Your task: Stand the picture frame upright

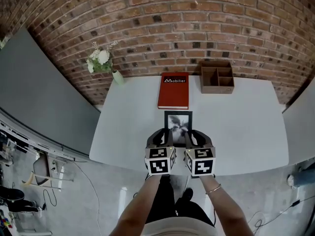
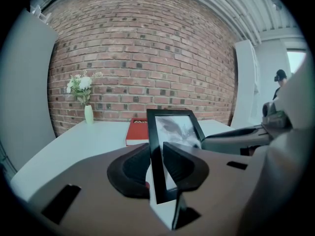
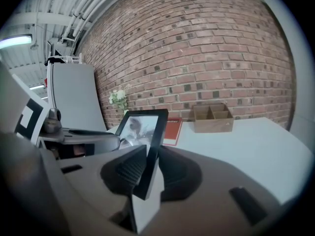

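Near the front edge of the white desk (image 1: 246,132), the left tool (image 1: 166,135) is clenched on the left side of the black picture frame (image 1: 178,124) and the right tool (image 1: 193,136) on its right side, each with one pad in front of the glass and one behind. The frame is held tilted steeply up between them. Beyond it a red book (image 1: 173,91) lies flat, with a wooden compartment box (image 1: 217,77) to its right and a vase of white flowers (image 1: 102,63) at the far left corner, all before a brick wall (image 1: 197,18).
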`<state>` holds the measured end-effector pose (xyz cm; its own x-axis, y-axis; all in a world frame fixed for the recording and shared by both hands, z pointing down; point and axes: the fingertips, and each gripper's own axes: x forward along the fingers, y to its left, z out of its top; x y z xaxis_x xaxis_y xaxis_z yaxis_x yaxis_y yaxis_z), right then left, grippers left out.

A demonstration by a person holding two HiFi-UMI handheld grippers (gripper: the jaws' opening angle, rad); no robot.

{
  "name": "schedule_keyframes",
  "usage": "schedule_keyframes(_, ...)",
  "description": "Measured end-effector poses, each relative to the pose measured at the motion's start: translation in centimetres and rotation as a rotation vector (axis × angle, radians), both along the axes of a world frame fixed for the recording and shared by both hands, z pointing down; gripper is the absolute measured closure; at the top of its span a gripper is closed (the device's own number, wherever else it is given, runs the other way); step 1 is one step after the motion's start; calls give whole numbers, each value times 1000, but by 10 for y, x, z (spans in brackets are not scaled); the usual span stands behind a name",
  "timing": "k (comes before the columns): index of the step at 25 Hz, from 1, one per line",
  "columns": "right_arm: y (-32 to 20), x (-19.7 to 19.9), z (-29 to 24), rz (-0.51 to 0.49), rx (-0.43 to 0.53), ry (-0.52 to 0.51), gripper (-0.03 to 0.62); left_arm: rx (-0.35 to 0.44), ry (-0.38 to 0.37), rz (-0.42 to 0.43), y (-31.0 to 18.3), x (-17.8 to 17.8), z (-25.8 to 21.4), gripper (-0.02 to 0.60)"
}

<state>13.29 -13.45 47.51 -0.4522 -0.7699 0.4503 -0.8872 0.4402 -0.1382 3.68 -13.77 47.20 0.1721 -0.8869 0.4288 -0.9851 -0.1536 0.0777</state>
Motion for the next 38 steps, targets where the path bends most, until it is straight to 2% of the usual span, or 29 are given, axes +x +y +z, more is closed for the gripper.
schedule_keyframes(9,-50,-50,-10,-9,26,14,514,16,11,-6,-50,-50,-5,506)
schedule_keyframes(20,-145,-159,-18,-53,56,9,516,30,8,-35,-145,-159,-12,506)
schedule_keyframes(26,-197,-203,-17,-66,74,15,516,40,-4,-40,-201,-203,-11,506)
schedule_keyframes(31,-236,-225,-14,-74,91,34,516,48,-17,-22,-242,-224,-7,506)
schedule_keyframes(38,-293,-237,-5,-57,111,62,516,76,-33,6,-301,-236,-1,506)
